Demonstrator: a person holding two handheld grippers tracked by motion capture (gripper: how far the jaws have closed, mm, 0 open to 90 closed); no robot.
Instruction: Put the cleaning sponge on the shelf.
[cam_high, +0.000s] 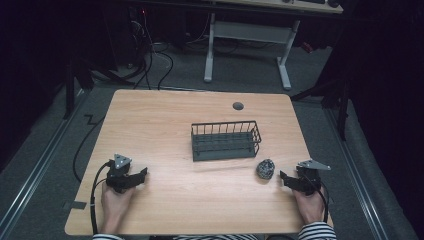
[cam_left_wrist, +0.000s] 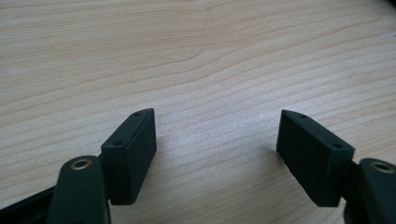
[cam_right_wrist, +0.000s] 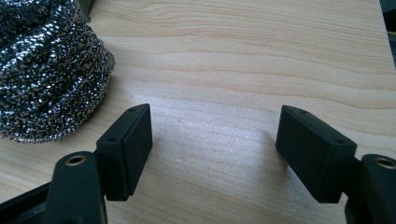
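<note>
- Plainly, the steel wool scourer (cam_high: 265, 169) lay on the tabletop (cam_high: 200, 205), just right of the wire basket (cam_high: 226, 140) and near my right gripper (cam_high: 285, 178)
- It looked light, springy and snaggy; I judged a grip across its middle best
- Both grippers' fingers (cam_right_wrist: 126, 149) stood apart, holding nothing; left gripper (cam_high: 142, 174) well away

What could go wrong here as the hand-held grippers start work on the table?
1. The round steel-wire scouring ball lies off to one side of the open right hand-held gripper, so a straight closure may miss it.
2. The ball may roll if nudged.
3. The black wire basket is light and could slide.
</note>
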